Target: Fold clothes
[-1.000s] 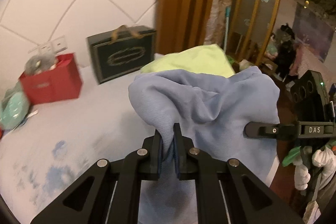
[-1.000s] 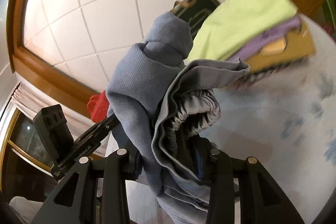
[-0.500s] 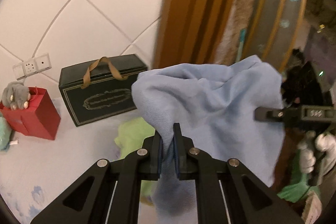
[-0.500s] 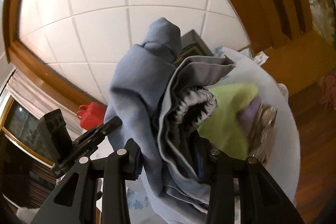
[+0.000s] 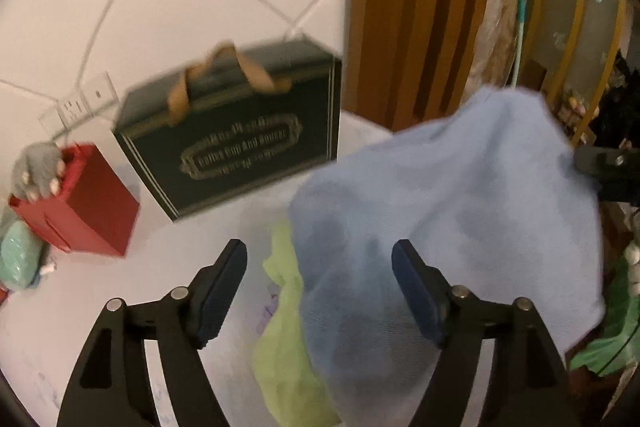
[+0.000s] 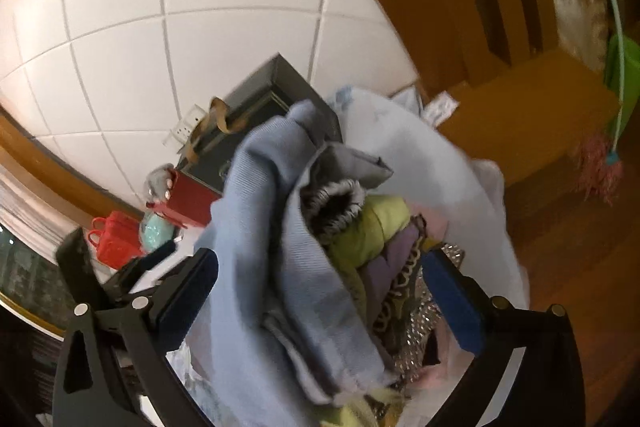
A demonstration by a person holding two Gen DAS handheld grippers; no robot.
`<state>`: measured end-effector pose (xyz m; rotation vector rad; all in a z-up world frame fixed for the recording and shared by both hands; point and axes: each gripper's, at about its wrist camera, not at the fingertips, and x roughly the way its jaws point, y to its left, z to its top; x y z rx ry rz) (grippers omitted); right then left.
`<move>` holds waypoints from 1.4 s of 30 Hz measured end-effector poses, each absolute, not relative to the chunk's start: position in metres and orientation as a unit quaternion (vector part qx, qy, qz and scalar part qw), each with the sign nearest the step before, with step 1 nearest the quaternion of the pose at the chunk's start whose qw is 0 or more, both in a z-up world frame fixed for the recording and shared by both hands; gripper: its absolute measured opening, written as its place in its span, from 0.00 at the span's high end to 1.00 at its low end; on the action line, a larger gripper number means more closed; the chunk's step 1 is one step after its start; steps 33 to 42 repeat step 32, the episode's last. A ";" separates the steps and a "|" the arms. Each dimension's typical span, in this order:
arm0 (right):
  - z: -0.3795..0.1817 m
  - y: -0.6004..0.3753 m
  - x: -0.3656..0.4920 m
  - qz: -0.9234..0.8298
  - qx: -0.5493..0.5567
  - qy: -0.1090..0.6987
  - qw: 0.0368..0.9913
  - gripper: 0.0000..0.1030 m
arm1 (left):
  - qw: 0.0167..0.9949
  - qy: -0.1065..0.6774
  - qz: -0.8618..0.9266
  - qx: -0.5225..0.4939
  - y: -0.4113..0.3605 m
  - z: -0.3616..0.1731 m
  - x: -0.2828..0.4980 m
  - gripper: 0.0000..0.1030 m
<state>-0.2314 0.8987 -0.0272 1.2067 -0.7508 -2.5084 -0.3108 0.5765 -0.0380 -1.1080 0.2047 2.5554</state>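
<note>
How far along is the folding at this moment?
Looks done: a stack topped by a lime-green garment already sits on the bed. In hand: nothing; the left gripper and right gripper are both open, the folded blue garment dropping onto the stack. Left: settling it; other clothes can't be judged.

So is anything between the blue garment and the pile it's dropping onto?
Nothing visible. The light blue ribbed garment hangs directly over the lime green folded cloth topping the pile, with both the left gripper and right gripper open beside it.
</note>
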 end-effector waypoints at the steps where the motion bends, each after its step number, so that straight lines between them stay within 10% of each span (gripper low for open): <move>1: -0.021 0.897 -0.222 -0.871 0.407 -0.248 0.124 0.00 | 0.175 0.073 0.902 -0.389 0.577 -0.035 -0.304 0.26; 42: -0.030 0.841 -0.094 -0.906 0.369 -0.201 0.049 0.00 | 0.216 0.073 0.885 -0.405 0.614 -0.015 -0.178 0.26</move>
